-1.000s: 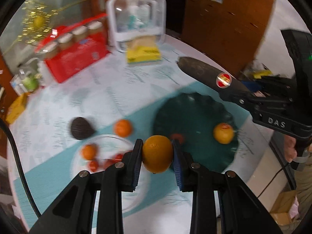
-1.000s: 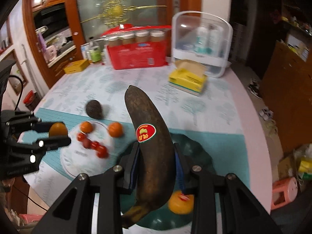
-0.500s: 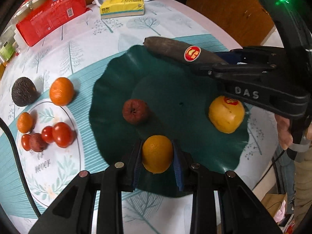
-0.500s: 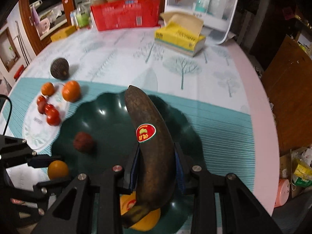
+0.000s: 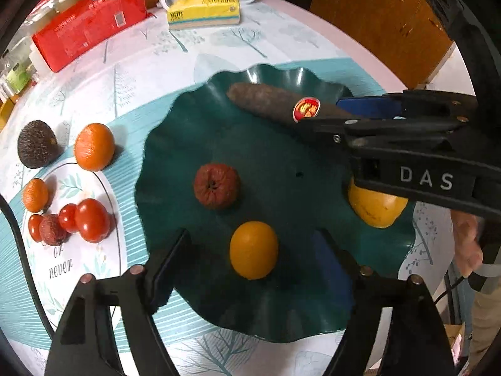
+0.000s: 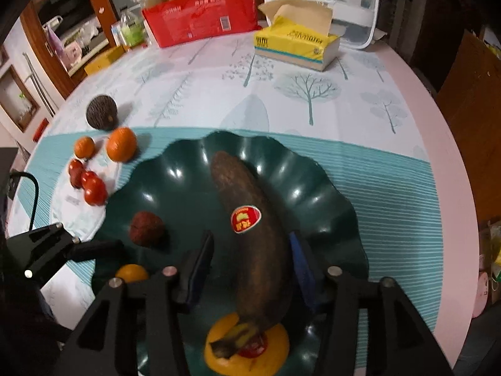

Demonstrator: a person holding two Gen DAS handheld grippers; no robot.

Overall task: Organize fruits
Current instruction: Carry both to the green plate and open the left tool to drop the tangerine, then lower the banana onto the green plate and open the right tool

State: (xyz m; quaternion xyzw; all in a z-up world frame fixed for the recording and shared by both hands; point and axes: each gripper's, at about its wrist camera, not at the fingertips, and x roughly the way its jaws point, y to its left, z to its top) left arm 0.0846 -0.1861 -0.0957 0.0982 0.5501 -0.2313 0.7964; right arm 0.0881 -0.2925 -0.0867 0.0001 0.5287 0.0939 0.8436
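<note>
A dark green wavy dish (image 5: 281,144) (image 6: 175,194) holds a yellow-orange fruit (image 5: 253,250) (image 6: 131,273), a wrinkled dark red fruit (image 5: 216,185) (image 6: 146,228), a yellow fruit with a sticker (image 5: 375,208) (image 6: 269,354) and a blackened banana (image 5: 275,103) (image 6: 253,238). My left gripper (image 5: 250,263) is open, its jaws standing wide on either side of the yellow-orange fruit. My right gripper (image 6: 250,260) (image 5: 369,116) is open around the banana, which lies in the dish.
A white plate (image 5: 62,269) (image 6: 69,200) at left carries tomatoes (image 5: 90,219) and a small orange (image 5: 35,195). A bigger orange (image 5: 94,146) and an avocado (image 5: 37,148) lie beside it. A tissue box (image 5: 203,12) (image 6: 297,44) and red carton (image 5: 87,28) stand at the back.
Both grippers came down over the green dish and opened. The left let go of the yellow-orange fruit, the right let go of the banana; both now rest in the dish.
</note>
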